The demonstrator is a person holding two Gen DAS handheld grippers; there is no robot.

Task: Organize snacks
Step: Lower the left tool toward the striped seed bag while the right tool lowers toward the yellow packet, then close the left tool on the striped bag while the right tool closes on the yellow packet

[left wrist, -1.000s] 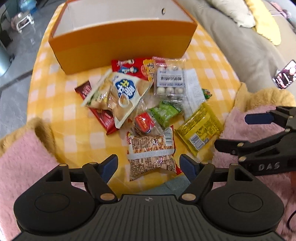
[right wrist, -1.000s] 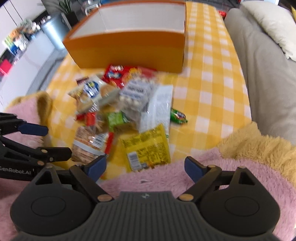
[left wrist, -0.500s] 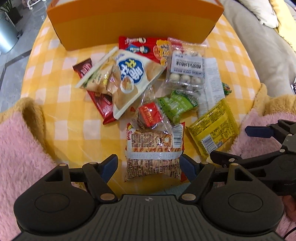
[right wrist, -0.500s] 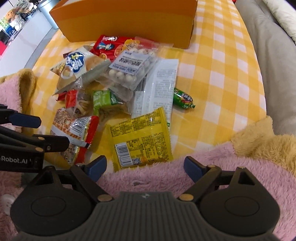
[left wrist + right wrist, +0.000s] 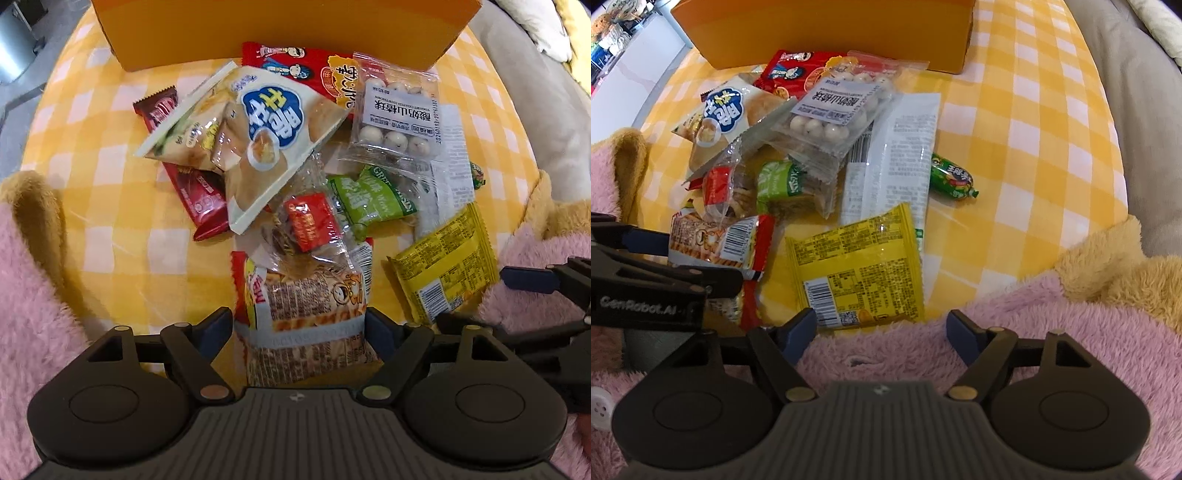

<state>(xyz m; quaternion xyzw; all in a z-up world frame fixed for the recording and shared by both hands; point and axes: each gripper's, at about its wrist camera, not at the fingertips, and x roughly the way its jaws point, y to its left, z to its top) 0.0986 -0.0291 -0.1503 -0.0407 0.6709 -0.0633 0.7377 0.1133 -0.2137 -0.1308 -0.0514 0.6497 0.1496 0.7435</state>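
Note:
A pile of snack packets lies on a yellow checked tablecloth in front of an orange box. My left gripper is open, its fingers on either side of the near end of a red and orange cracker packet; that packet also shows in the right wrist view. My right gripper is open and empty, low over a pink fluffy cloth, just short of a yellow packet. The yellow packet also shows in the left wrist view.
The pile holds a white and blue chip bag, a clear bag of white balls, a green packet, a red bag, a dark red bar and a white wrapper. A green sausage lies apart, right. A grey sofa borders the table.
Both grippers have moved forward and down toward the pile. The left one's open fingers now straddle the cracker packet. The right one has come closer to the yellow packet.

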